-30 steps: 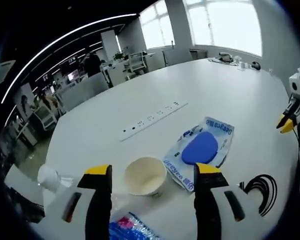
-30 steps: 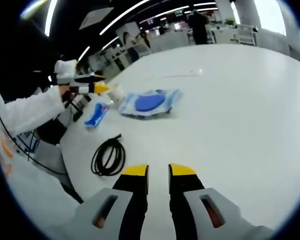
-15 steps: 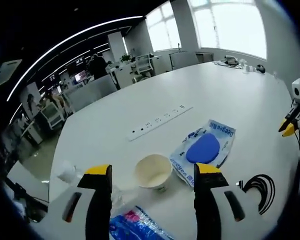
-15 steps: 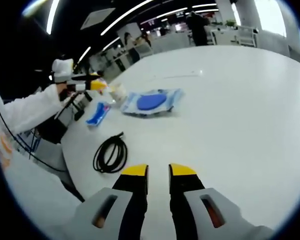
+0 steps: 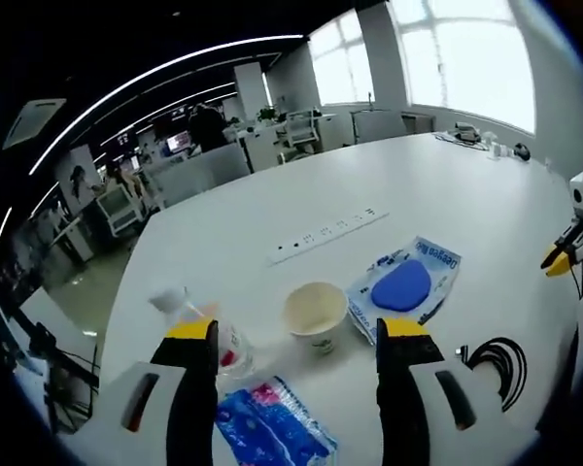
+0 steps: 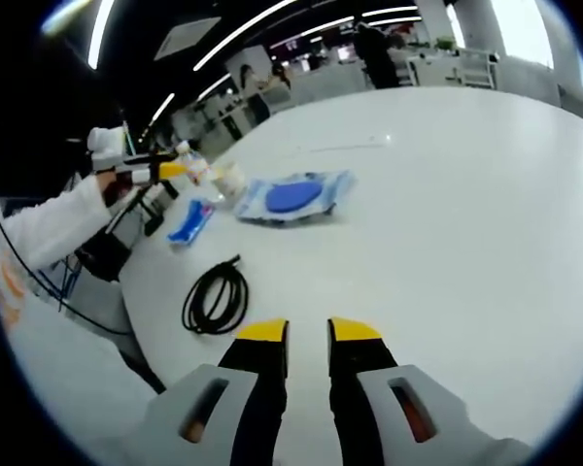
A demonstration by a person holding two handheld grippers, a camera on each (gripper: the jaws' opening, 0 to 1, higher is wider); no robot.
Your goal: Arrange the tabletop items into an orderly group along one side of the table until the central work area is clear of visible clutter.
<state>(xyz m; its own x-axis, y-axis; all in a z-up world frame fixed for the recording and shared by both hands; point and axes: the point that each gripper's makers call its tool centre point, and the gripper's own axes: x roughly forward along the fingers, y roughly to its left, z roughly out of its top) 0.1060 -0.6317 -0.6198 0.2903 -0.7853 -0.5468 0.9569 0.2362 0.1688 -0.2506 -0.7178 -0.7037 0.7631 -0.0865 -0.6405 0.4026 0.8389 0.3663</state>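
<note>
My left gripper point(image 5: 296, 330) is open and empty, held above the table's near edge. Just beyond its jaws stands a white paper cup point(image 5: 316, 313). A clear plastic bottle point(image 5: 212, 335) lies to the cup's left. A blue and pink packet point(image 5: 272, 427) lies between the jaws, lower down. A blue pouch in a clear wrapper point(image 5: 405, 287) lies right of the cup, and a black coiled cable point(image 5: 500, 361) is at the right. My right gripper point(image 6: 309, 332) is shut with nothing in it, over bare table. From there the cable point(image 6: 214, 301), pouch point(image 6: 293, 197), packet point(image 6: 188, 221) and cup point(image 6: 228, 178) lie ahead to the left.
A white power strip point(image 5: 327, 233) is set into the middle of the large white table point(image 5: 447, 194). A person's white sleeve point(image 6: 58, 218) holds the left gripper point(image 6: 170, 170) at the table's left edge. Office desks and chairs stand beyond the table.
The left gripper has pulled back and up from the cup, so more of the bottle and packet show. The right gripper has stayed still.
</note>
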